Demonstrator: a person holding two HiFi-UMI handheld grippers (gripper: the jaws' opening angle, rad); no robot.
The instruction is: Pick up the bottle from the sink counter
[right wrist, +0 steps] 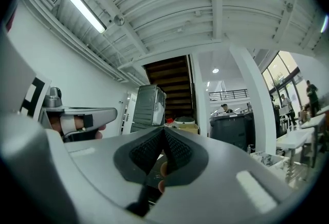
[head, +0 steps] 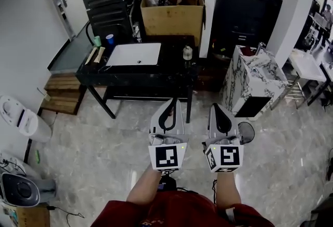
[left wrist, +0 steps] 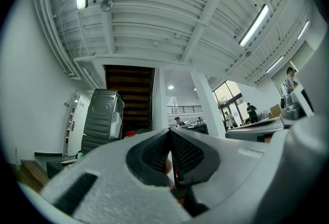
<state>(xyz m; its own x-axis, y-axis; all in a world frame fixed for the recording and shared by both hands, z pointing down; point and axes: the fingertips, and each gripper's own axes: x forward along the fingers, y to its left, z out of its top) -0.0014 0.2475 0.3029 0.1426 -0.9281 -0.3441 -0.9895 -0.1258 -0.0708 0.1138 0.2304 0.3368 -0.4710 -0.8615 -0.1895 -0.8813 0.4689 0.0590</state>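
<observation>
Standing at right edge of sink counter: bottle; floor in front.

Sink counter: black, glossy top. 
Basin: white, smooth. 
Bottle: clear, shiny. 
Far box: brown cardboard, matt. 
Floor: polished, marble-look tile. 
Left gripper: matt grey plastic, with black ribbed pads.

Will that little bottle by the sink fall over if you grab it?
The bottle looks small and clear, so it is probably light. It stands upright on the counter, so a sideways bump might tip it.
</observation>
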